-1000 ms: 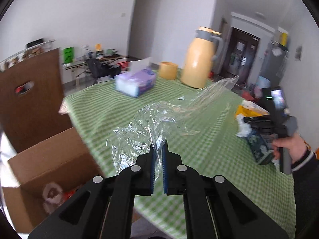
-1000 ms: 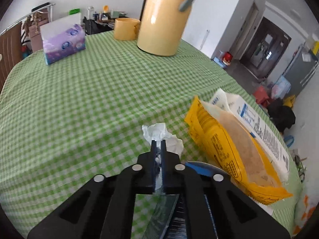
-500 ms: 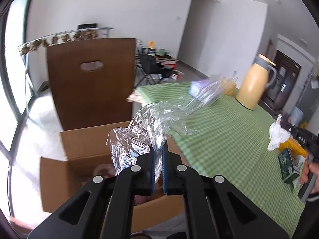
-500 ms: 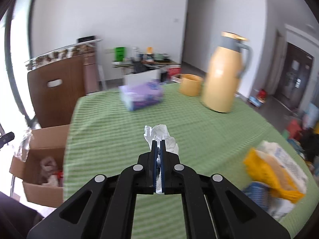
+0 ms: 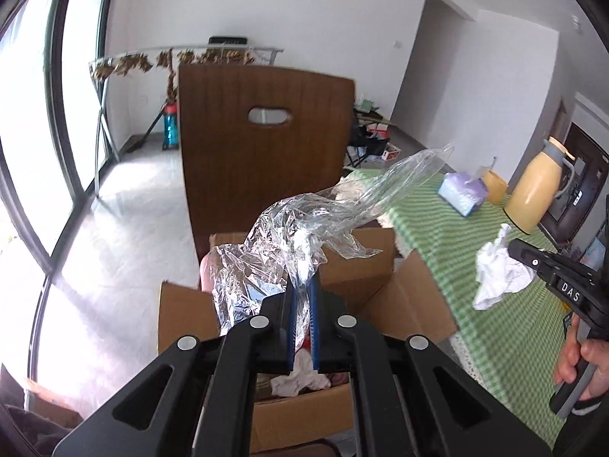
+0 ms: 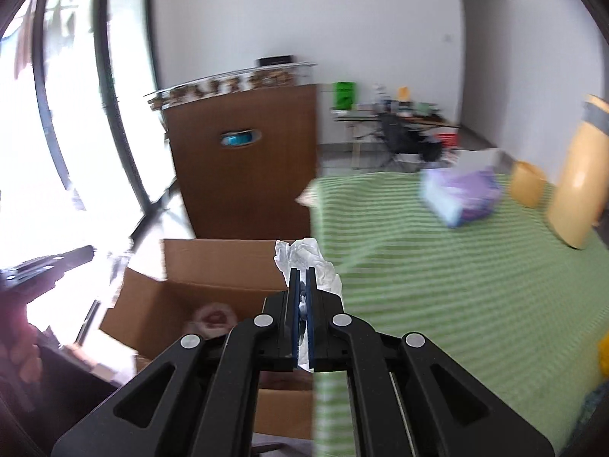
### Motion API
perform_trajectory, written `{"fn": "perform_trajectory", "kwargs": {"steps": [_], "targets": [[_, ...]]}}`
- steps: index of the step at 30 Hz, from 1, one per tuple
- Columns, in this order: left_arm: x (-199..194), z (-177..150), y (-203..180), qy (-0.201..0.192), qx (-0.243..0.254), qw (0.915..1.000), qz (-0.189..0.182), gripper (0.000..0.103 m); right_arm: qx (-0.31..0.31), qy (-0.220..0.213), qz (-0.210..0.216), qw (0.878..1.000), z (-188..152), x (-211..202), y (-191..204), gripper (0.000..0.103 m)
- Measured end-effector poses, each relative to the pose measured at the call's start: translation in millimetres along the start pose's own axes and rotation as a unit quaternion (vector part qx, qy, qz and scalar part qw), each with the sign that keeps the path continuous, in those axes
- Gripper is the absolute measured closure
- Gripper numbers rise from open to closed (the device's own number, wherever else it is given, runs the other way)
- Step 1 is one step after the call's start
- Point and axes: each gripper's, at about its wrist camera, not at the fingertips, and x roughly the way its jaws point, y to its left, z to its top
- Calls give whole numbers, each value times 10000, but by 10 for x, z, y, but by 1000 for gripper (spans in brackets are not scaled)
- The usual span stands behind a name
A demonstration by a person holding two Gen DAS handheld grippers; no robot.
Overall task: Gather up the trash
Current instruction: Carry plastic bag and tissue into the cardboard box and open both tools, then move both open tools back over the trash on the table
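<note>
2 grippers are up at once, each with a piece of trash. The left gripper sits at lower centre of its own view, its blue-padded fingers pinching a crumpled clear plastic wrap that billows up toward the frame's middle. It is held over the open cardboard box on the floor, where white crumpled scraps already lie.

At the right edge of the left view, the right gripper reaches in from the side, held by a hand low in the corner, with a crumpled white tissue at its tip above the green checked tablecloth. In its own view its fingers are pressed close on that tissue.

1 second ago the left gripper carried the wrap above the tablecloth, with the box only in the lower left corner; now the box fills the frame's lower middle and the brown chair back stands straight ahead. The right view then looked at a yellow snack bag on the table; now it faces the box and the table edge.

Only the left view shows the box's inside clearly and the thermos, cup and tissue pack sharply. The right view is motion-blurred, and shows the left gripper's dark tip at its left edge.
</note>
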Motion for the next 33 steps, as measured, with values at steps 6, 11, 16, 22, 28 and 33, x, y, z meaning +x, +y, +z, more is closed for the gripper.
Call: {"fn": "perform_trajectory", "kwargs": {"steps": [6,11,16,22,28,33], "targets": [[243,-87,216,258,-219,9994,120,100,-98,480,497,9976,-16,446,325,100],[647,-233,372,851,-509,9951,-32,100,-133,808,588,9949,-96,744,424,100],[1125,-408,406,1339,-807,9877,-32,99,11,899,480,9948,-100,1128,449,80],[1322,-481,258,1573,-664,9845,-388,91,156,834,281,9960,-51,1239,414,34],[1378,-477,235,1597,-754,9841,-198,27,59,783,79,9969,-76,1091,336,34],[1237,-353,331,1197,-925,9884,-108,16,53,869,-61,9962,-175,1021,253,34]]}}
